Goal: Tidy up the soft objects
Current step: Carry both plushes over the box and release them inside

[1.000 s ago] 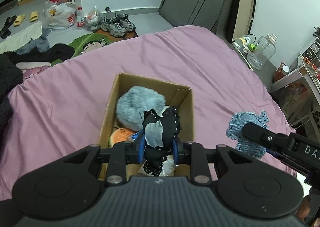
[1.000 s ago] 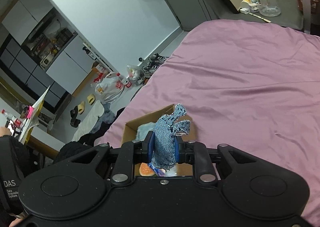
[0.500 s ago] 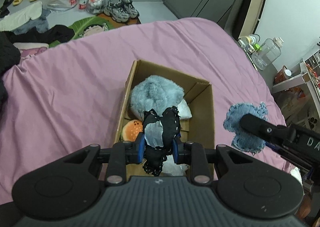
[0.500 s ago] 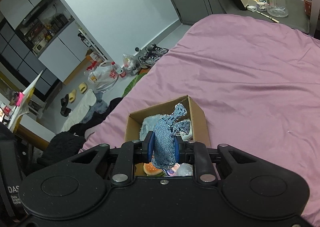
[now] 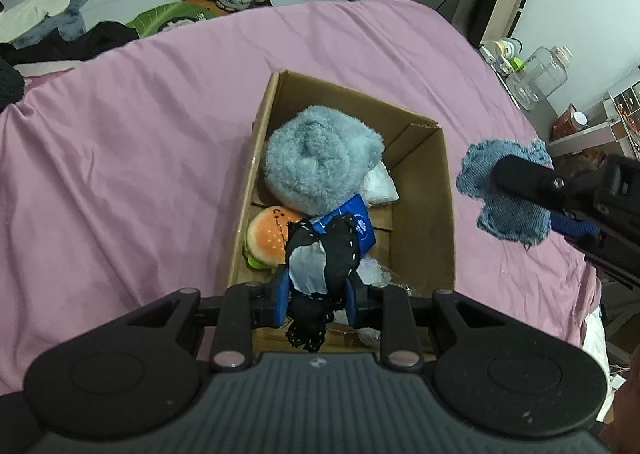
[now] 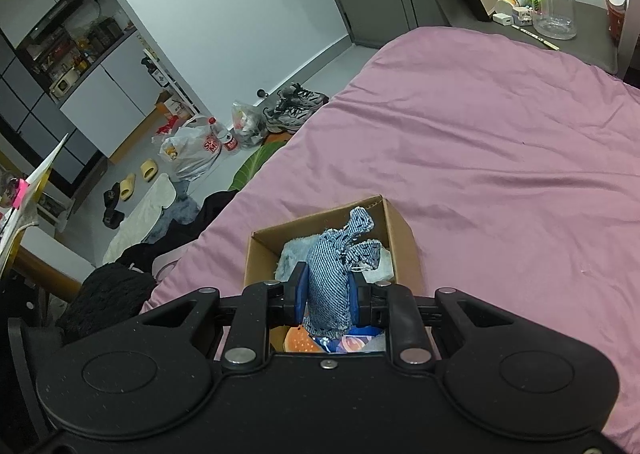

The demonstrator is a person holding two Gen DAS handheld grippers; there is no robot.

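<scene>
On the pink bed (image 5: 140,158), the cardboard box (image 5: 434,214) already holds a fluffy blue toy (image 5: 320,164) at 12 o'clock and a burger toy (image 5: 266,240) at 9, so sorting looks nearly done. Left tool (image 5: 318,288) pinches a black cloth (image 5: 336,250) over the box; right tool (image 6: 326,296) clamps a denim scrap (image 6: 330,278), both unreleased.

- Black-and-grey cloth scrap (image 5: 320,266) pinched upright above the cardboard box (image 5: 434,214).
- Denim scrap (image 6: 334,278), frayed, held aloft beside the box.
- Inside: fluffy blue-grey roll (image 5: 320,168), burger plush (image 5: 266,236).
</scene>
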